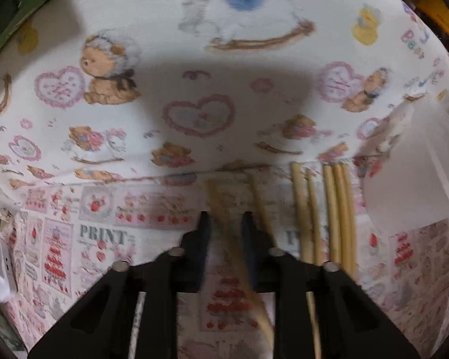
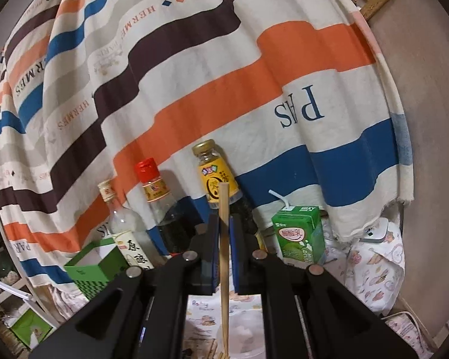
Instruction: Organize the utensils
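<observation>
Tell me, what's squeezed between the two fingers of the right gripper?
A single wooden chopstick. The right wrist view shows the right gripper clamped on it, with its tip poking up in front of the yellow-label bottle.

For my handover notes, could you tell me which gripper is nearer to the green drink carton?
Right. The right gripper, shut on a chopstick, sits just left of the green drink carton. The left wrist view shows no carton.

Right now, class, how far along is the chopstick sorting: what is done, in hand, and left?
Done: a row of chopsticks lies side by side on the printed cloth. In hand: the right hand-held gripper is shut on one chopstick; the left hand-held gripper is open around a blurred chopstick. Left: placing both.
</observation>
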Demonstrator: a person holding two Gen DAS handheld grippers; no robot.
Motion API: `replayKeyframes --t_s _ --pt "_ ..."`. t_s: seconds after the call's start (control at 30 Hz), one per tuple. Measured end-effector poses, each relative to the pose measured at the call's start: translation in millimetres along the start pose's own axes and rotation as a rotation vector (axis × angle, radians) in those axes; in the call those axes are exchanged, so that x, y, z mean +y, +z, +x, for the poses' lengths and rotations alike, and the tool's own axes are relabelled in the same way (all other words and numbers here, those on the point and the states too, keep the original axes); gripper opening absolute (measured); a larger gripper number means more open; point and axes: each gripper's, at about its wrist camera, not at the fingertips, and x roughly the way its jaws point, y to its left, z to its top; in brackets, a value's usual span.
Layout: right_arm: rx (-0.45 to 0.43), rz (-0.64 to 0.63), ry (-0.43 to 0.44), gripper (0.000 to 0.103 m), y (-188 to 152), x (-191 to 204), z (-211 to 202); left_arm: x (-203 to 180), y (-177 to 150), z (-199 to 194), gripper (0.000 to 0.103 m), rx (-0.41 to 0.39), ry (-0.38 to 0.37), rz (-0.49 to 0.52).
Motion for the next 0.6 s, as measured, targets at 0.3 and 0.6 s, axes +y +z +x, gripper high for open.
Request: replayKeyframes --t_s 0.3,0.6 --pt "-0.038 -0.001 -0.016 0.007 -4 -1 1 4 4 -58 0.006 -0.106 -0.004 -0.026" --pt "-0.058 -0.04 -0.024 0.007 -12 6 9 4 -15 -220 0.006 -0.608 -0.092 -0.043"
